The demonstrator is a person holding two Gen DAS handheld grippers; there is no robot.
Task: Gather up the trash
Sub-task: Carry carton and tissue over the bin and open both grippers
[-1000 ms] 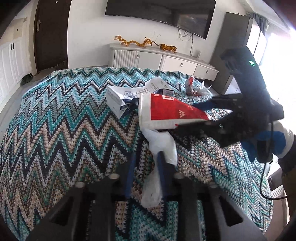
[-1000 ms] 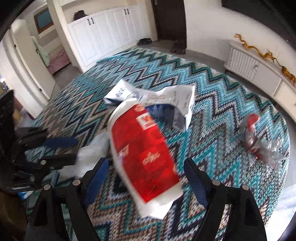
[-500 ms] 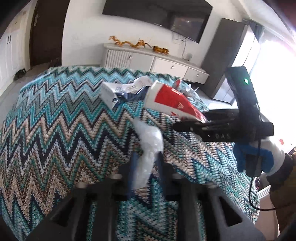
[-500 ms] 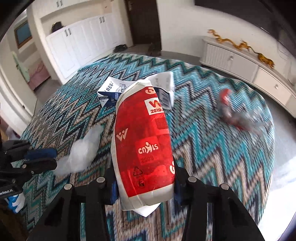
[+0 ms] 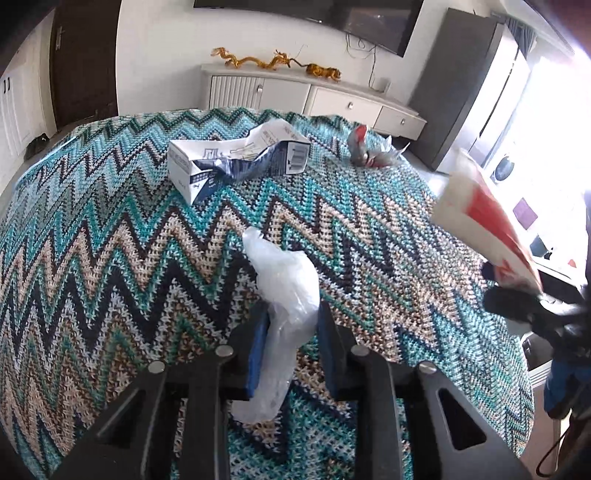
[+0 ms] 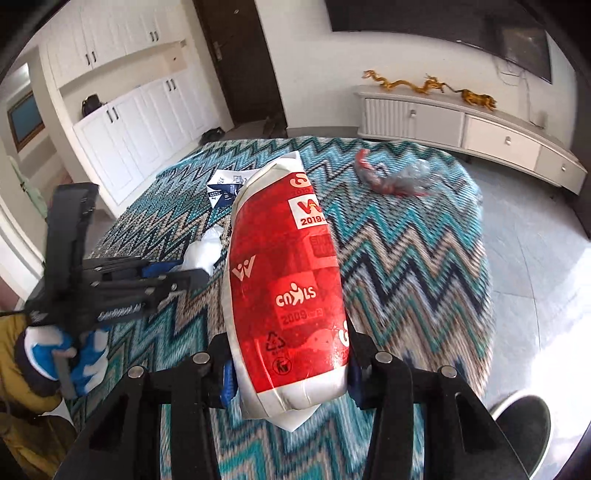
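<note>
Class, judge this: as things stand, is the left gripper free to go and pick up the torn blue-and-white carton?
Probably not yet: the left gripper has the clear plastic bag between its jaws. The path across the blanket to the carton looks clear.

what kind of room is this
Most likely a home living room or bedroom: a wall-mounted TV over a low white sideboard, built-in white cupboards, and a zigzag knitted cover on a wide surface.

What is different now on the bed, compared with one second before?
The right gripper closed its fingers on the red and white bag and lifted it off the zigzag blanket, away to the right in the left wrist view. The left gripper, whose fingers were just closing, has the clear plastic bag between them. The torn blue and white box and the crumpled wrapper stayed in place.
</note>
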